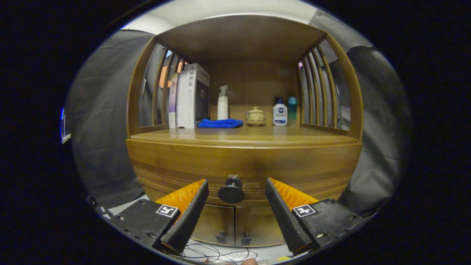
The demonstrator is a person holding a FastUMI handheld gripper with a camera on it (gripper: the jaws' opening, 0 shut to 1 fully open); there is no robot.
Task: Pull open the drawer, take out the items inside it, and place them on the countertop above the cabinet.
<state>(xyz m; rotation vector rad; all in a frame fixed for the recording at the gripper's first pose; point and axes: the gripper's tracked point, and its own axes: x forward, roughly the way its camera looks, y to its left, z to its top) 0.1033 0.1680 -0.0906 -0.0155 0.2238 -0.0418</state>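
A wooden cabinet stands straight ahead, its drawer front (243,165) closed under the countertop (243,138). A round dark knob (231,191) sticks out of the drawer's lower middle. My gripper (236,186) is open, with one finger on each side of the knob and a gap on both sides; neither finger touches it. The drawer's inside is hidden.
On the countertop at the back stand books (191,95), a folded blue cloth (220,123), a white pump bottle (222,103), a small lidded pot (255,116), a white-and-blue bottle (280,111) and a teal bottle (292,110). Slatted side walls flank the shelf. Two lower doors (235,224) sit beneath; cables (209,254) lie on the floor.
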